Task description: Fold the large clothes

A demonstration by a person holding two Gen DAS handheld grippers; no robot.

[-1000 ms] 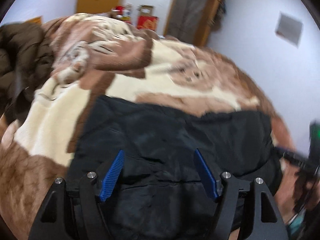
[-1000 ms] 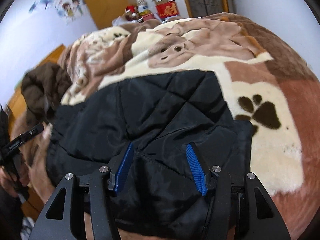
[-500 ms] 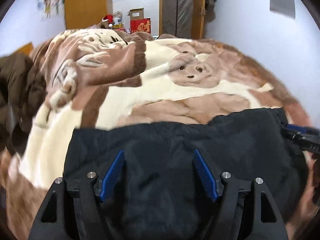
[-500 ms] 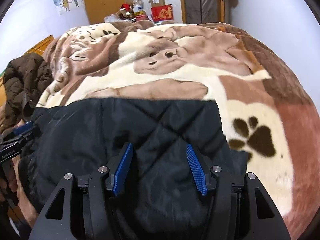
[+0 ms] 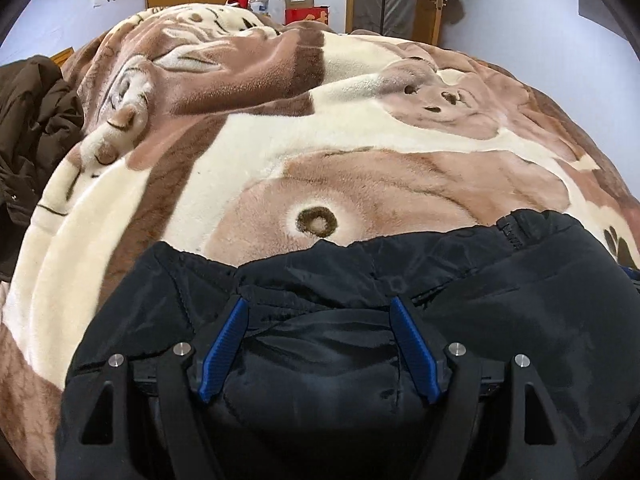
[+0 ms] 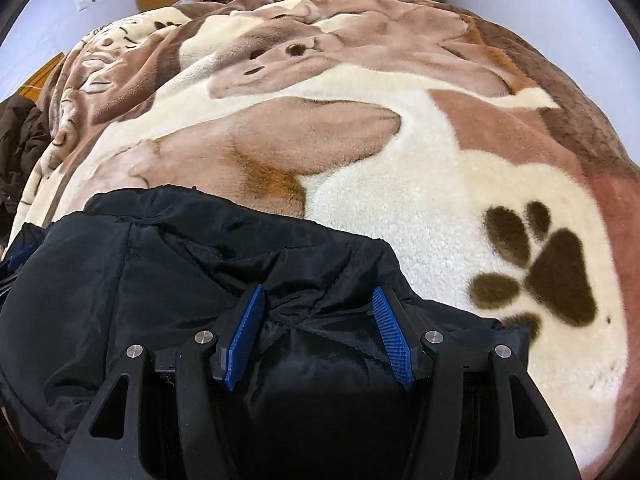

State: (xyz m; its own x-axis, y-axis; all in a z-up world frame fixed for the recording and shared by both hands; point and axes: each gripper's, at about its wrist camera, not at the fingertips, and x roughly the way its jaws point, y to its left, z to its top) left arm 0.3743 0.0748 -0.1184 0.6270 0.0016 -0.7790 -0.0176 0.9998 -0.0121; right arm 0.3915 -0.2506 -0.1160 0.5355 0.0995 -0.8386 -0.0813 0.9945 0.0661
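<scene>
blanket [image 5: 280, 152] | black jacket [image 5: 500, 300] bunched between both hand-held grippers' fingers

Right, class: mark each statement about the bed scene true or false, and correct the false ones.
1. A black padded jacket lies on a plush animal-print blanket. True.
2. Both grippers' fingers have red pads. False: the left gripper and right gripper have blue pads.
3. A paw print is on the blanket. True.
4. A brown coat lies at the bed's left edge. True.
5. The black jacket hangs on the wall. False: it is on the bed.
</scene>
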